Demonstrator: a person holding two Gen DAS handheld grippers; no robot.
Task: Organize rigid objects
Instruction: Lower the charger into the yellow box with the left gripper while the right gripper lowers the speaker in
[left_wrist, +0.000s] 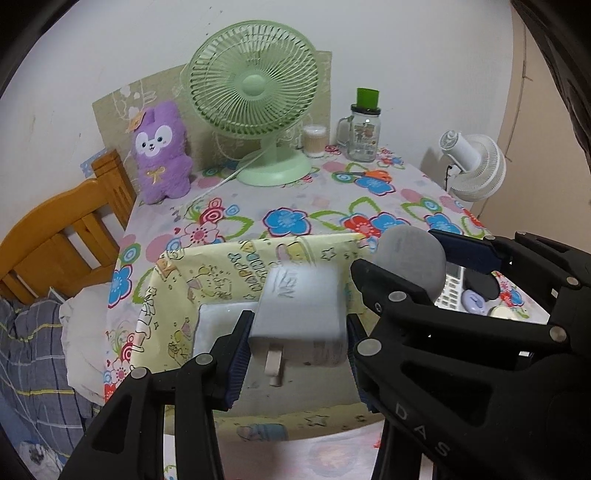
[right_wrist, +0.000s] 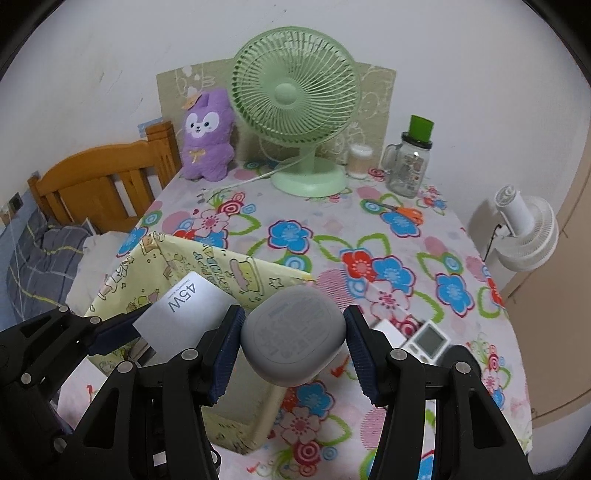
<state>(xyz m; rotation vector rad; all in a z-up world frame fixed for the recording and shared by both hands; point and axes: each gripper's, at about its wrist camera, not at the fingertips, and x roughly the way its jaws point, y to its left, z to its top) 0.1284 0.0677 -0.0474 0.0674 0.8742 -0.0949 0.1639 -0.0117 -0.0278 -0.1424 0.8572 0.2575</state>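
My left gripper (left_wrist: 297, 343) is shut on a white charger block (left_wrist: 299, 314), whose plug pin points toward the camera. It hangs over a yellow cartoon-print box (left_wrist: 295, 242) at the table's near left corner. A white flat item (left_wrist: 218, 321) lies inside the box. My right gripper (right_wrist: 293, 345) is shut on a grey rounded case (right_wrist: 293, 332), just right of the box (right_wrist: 236, 260) and above its near right corner. In the left wrist view the right gripper (left_wrist: 413, 266) and the grey case (left_wrist: 410, 258) sit close beside the charger. The right wrist view shows the charger (right_wrist: 184, 314), marked 45W, with the left gripper's fingers (right_wrist: 110, 334) on it.
On the flowered tablecloth (right_wrist: 369, 236) stand a green desk fan (right_wrist: 295, 92), a purple plush (right_wrist: 208, 136), a glass jar with a green lid (right_wrist: 408, 166) and a swab tub (right_wrist: 360, 160). Orange scissors (right_wrist: 406, 212) lie further back. A small white device (right_wrist: 428, 339) lies at the near right. A wooden bed frame (right_wrist: 99, 184) is to the left.
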